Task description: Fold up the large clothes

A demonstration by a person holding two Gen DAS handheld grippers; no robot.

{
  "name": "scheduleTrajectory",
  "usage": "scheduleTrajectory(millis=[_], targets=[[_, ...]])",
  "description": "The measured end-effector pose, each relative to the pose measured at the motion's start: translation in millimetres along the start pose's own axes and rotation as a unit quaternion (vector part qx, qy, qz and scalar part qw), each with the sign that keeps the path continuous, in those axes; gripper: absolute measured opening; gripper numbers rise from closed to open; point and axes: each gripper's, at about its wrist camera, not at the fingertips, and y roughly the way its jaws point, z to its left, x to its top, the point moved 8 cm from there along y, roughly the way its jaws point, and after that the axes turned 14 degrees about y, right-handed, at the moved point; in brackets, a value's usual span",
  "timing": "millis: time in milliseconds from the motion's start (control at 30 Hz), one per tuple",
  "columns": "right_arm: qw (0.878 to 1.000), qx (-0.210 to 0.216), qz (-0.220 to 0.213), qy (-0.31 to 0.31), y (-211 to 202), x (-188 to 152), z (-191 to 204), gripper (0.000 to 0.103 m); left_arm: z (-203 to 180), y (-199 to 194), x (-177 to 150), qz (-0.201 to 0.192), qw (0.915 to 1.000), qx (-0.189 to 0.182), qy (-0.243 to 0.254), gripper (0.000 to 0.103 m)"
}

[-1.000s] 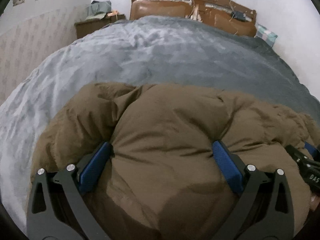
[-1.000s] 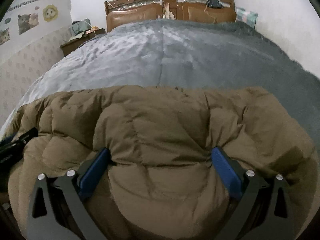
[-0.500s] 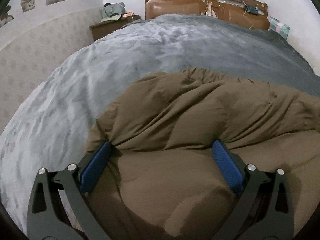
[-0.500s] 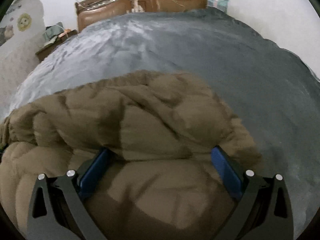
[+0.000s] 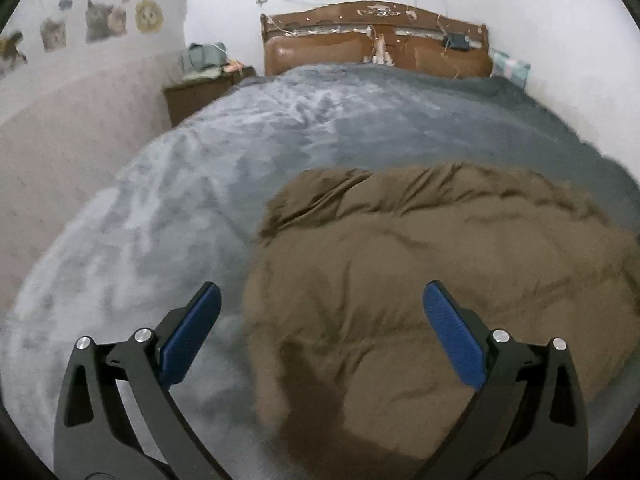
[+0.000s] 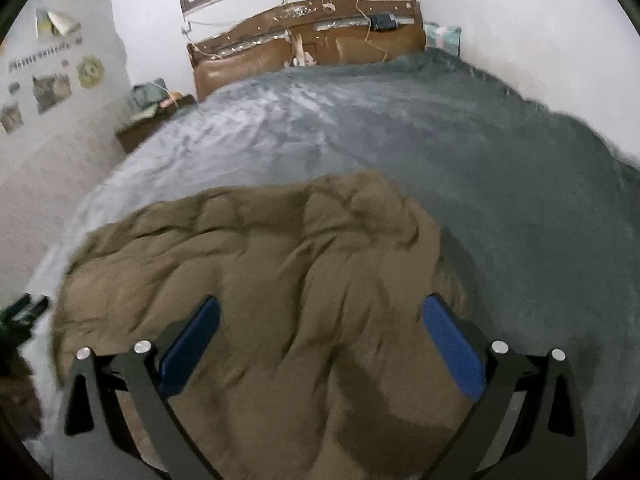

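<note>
A brown puffy jacket lies folded in a bundle on the grey bedspread; it also shows in the right wrist view. My left gripper is open and empty, raised above the jacket's left edge. My right gripper is open and empty, raised above the jacket's right part. The left gripper's black frame shows at the left edge of the right wrist view.
A wooden headboard stands at the far end of the bed. A nightstand with piled items is at the far left. Walls run along the left and right. A pillow sits in the far right corner.
Both grippers have lifted up and back off the jacket, which lay between their open fingers before. The jacket now rests flatter on the bed, clear of the fingers.
</note>
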Motion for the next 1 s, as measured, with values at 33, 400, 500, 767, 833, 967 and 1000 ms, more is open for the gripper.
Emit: scheduleTrajectory(millis=[33, 400, 500, 767, 833, 967, 1000], targets=[[1.000, 0.006, 0.005, 0.007, -11, -8, -2, 0.101, 7, -11, -10, 0.004, 0.9999, 0.010, 0.000, 0.100], [0.999, 0.040, -0.021, 0.014, -120, -62, -26, 0.101, 14, -132, -64, -0.008, 0.9926, -0.092, -0.079, 0.100], [0.996, 0.056, -0.042, 0.052, -137, -58, -34, 0.101, 35, -159, -65, -0.041, 0.9905, -0.075, -0.108, 0.100], [0.992, 0.041, -0.117, -0.012, -178, -58, -13, 0.101, 58, -180, -79, -0.050, 0.9831, -0.073, -0.160, 0.100], [0.991, 0.063, -0.120, 0.002, -187, -58, -10, 0.101, 57, -179, -74, -0.058, 0.9839, -0.061, -0.158, 0.100], [0.993, 0.073, -0.079, 0.056, -182, -64, -17, 0.101, 50, -189, -69, -0.079, 0.9834, -0.074, -0.145, 0.100], [0.993, 0.067, -0.084, 0.051, -183, -64, -17, 0.101, 48, -192, -68, -0.084, 0.9835, -0.075, -0.142, 0.100]])
